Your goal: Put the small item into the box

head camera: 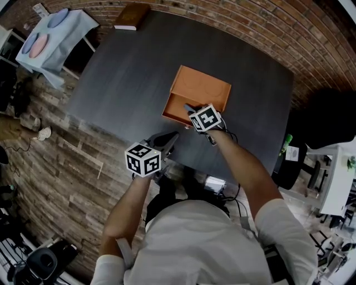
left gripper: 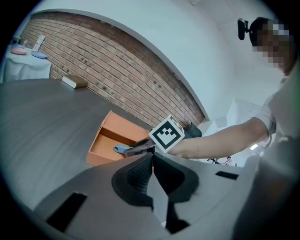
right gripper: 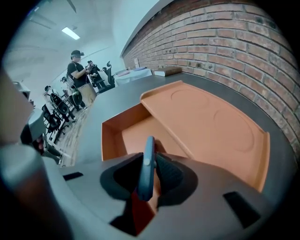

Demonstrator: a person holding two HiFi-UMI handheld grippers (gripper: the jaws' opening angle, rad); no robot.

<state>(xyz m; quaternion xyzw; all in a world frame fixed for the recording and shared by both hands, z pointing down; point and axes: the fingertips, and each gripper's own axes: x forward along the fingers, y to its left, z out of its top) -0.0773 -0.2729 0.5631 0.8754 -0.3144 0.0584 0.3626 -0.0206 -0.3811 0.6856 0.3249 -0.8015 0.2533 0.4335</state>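
Observation:
An orange box lies on the dark table, its lid pushed back so the near part is uncovered. My right gripper points steeply down over that uncovered part, shut on a flat blue item held edge-up between its pads. From the left gripper view, the blue item pokes out over the box's inside. My left gripper hovers near the table's front edge, a short way from the box, with its jaws pressed together on nothing.
A brown book lies at the table's far edge. A cloth-covered side table with plates stands at the far left. A green bottle is off the table's right side. Several people stand far behind.

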